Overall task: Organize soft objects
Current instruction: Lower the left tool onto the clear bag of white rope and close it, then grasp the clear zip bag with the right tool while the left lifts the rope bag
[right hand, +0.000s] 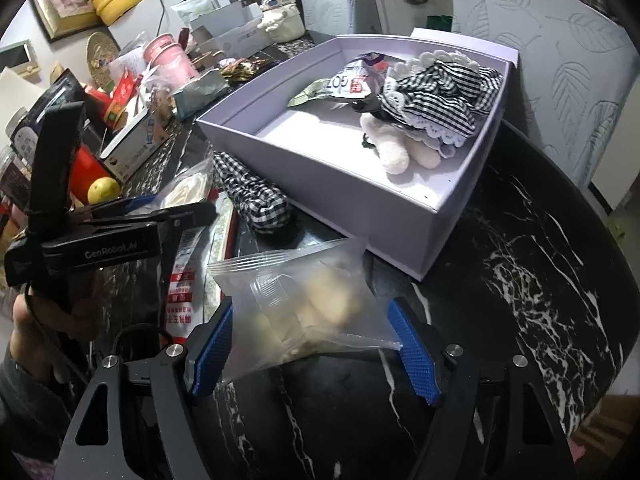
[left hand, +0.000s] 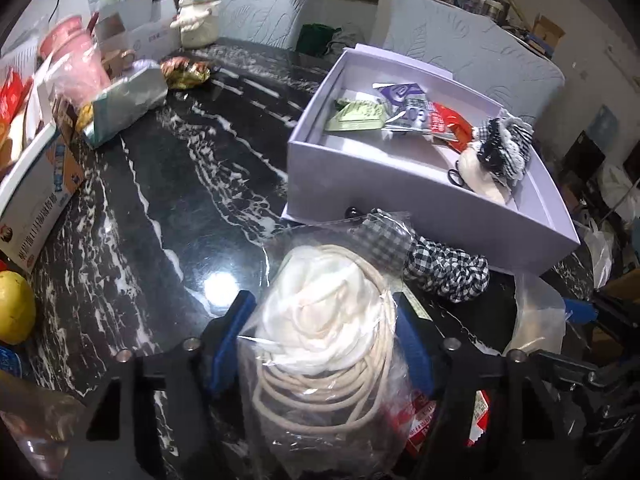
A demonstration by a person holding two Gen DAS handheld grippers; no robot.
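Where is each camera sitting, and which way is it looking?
Left wrist: on the left gripper, looking down over its blue fingers at a bag of cream hair ties between them.
Right wrist: on the right gripper, looking down at a clear bag between its blue fingers; the left gripper and a hand show.
Both see the lilac box and checked scrunchie.

One lavender box (right hand: 352,200), two clear bags (right hand: 304,304) (left hand: 324,344), one gingham scrunchie (right hand: 256,196) outside, two grippers (left hand: 324,336) (right hand: 310,344).
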